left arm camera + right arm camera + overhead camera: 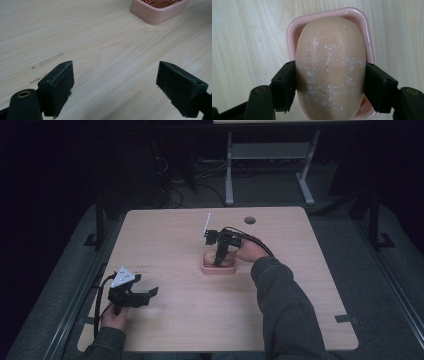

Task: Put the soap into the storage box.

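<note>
A tan, oval soap bar (329, 62) with white scuffs lies in a pink soap dish (353, 13) at the middle of the table. My right gripper (329, 86) points straight down and is shut on the soap bar, one jaw pressed to each long side. In the high view the right gripper (219, 262) stands upright over the dish (218, 269). My left gripper (150, 293) rests low near the table's front left, open, with nothing between its jaws. In the left gripper view, the left gripper (115, 87) frames bare wood, with the dish (160, 11) far ahead.
The light wooden table (165, 235) has a round cable hole (250, 220) at its far edge. Beyond it stand the grey legs of another desk (229, 170) on a dark floor. A faint scuff mark (48, 60) shows on the wood.
</note>
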Demonstrator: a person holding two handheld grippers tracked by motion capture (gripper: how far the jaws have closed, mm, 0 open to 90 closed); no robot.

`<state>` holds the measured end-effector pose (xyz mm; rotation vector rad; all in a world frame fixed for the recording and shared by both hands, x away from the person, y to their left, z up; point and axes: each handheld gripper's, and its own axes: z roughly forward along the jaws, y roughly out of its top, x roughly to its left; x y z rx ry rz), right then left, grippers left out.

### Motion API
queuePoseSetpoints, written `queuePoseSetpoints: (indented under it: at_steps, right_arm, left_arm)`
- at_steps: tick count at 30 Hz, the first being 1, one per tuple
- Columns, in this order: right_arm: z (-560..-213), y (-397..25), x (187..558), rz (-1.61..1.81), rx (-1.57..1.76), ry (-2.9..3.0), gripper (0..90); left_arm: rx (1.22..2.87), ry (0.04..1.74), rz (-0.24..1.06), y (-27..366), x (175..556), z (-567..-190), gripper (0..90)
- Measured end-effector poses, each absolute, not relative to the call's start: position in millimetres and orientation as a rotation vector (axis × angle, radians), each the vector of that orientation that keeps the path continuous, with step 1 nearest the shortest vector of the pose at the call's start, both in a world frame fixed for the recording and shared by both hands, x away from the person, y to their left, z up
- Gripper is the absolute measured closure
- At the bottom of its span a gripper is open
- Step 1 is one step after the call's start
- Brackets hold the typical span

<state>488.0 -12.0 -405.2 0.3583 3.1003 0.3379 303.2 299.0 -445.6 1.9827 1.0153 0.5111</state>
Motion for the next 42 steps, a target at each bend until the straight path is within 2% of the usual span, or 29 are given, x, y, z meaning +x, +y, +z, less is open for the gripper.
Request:
queuePoseSetpoints:
  at_steps: [42]
  right_arm:
    - [-410.4,-12.6,489.5,0.336,0.367,3.121,31.4]
  left_arm:
    - [1.981,1.015,0.510,299.0,303.2,-445.4,14.3]
